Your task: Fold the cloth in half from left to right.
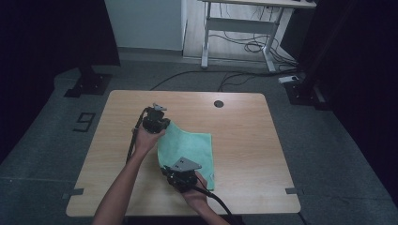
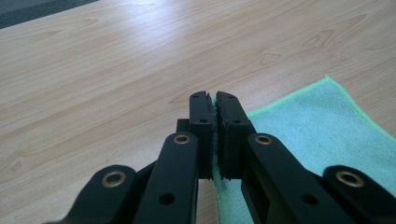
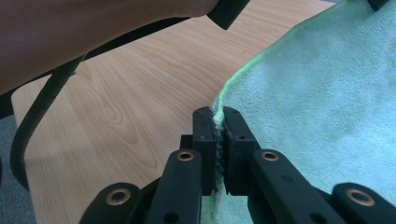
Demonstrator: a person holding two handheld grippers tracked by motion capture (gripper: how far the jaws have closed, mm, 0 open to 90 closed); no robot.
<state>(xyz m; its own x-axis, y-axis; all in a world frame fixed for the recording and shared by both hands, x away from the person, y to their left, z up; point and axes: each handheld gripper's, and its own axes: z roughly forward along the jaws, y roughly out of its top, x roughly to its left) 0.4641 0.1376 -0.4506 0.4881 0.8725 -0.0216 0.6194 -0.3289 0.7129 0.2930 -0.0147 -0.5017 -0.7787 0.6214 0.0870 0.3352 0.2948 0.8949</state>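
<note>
Cloth [image 1: 187,150], green microfibre, lies left of the tabletop's [image 1: 244,140] middle, its near end toward the near edge, and we have it gripped at two spots. Left gripper [image 1: 156,123] sits at the cloth's far-left corner; in the left gripper view its jaws are pressed together with the green hem [image 2: 215,140] pinched between the pads. Right gripper [image 1: 182,177] is at the near-left part of the cloth; in the right gripper view its jaws are likewise clamped tight on the bright green edge [image 3: 218,114], which pokes up between the pads. In that same view the cloth's left edge rises off the wood, so we read it as lifted along that side while the rest rests flat.

Step in hand, as we judge it: both left corners grasped, ready to fold or spread. Most likely a fold, carrying the held edge over to the right side.

Next move calls for us raising both grippers together, keeping the edge taut between them, sweeping across toward the right edge of the cloth, lining up hems before letting go. Uneven lift would skew the fold. Pinches look thin, so a slip is possible.
</note>
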